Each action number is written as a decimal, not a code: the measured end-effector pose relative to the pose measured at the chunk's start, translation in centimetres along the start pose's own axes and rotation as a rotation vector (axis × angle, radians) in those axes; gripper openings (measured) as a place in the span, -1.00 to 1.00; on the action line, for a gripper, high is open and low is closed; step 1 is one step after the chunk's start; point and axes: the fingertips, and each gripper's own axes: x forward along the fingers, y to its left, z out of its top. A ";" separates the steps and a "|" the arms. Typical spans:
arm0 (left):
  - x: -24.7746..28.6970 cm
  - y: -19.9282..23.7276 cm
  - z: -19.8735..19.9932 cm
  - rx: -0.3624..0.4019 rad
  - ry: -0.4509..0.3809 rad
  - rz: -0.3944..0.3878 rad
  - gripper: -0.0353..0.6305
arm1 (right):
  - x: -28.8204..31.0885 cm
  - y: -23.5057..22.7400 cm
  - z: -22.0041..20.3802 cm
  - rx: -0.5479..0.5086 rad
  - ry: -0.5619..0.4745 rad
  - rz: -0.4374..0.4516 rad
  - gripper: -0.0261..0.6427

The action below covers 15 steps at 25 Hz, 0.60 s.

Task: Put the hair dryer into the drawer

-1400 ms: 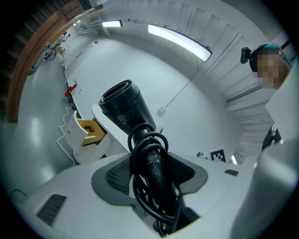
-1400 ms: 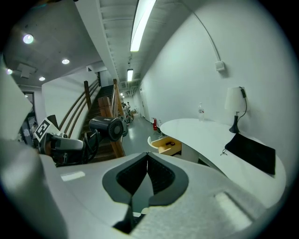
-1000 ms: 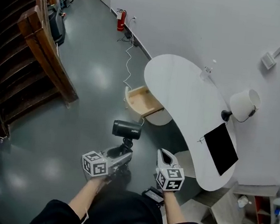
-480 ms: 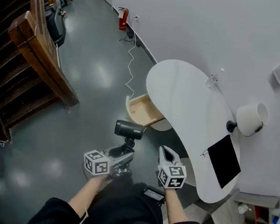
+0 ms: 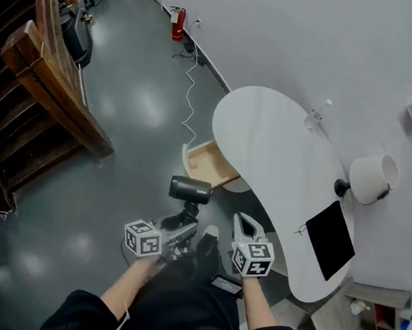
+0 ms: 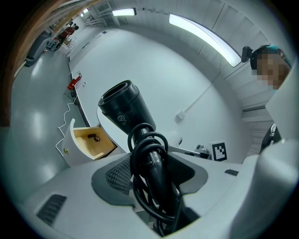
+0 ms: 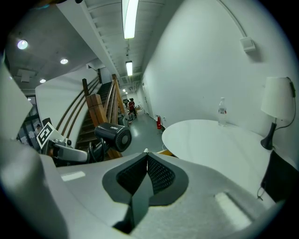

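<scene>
The hair dryer (image 5: pixel 190 190) is held by its handle, with the cord wound around it, in the closed jaws of the left gripper (image 5: pixel 181 224). In this way it is carried upright, near the open drawer (image 5: pixel 208 163) under the white table (image 5: pixel 269 131). The right gripper (image 5: pixel 245 226) is empty, its jaws pressed together; it is probably not needed.

No word is legible. The hair dryer (image 5: pixel 189 190) carries a short white brand print toward the three o'clock end of its black barrel in the head view, too small to read. In the left gripper view a round white symbol sits on the barrel. The cubes on the left gripper (image 5: pixel 183 223) and the right gripper (image 5: pixel 244 222) show black-and-white square markers (image 5: pixel 143 244), without letters or digits.
</scene>
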 end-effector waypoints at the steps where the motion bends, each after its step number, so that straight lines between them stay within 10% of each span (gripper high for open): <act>1: 0.3 0.2 0.0 -0.006 0.001 0.003 -0.20 | 0.1 -0.2 0.0 0.002 0.001 0.000 -0.91; 15: 6.6 3.9 1.5 -0.080 0.005 0.028 -0.20 | 4.3 -4.4 1.6 0.027 0.032 0.045 -0.91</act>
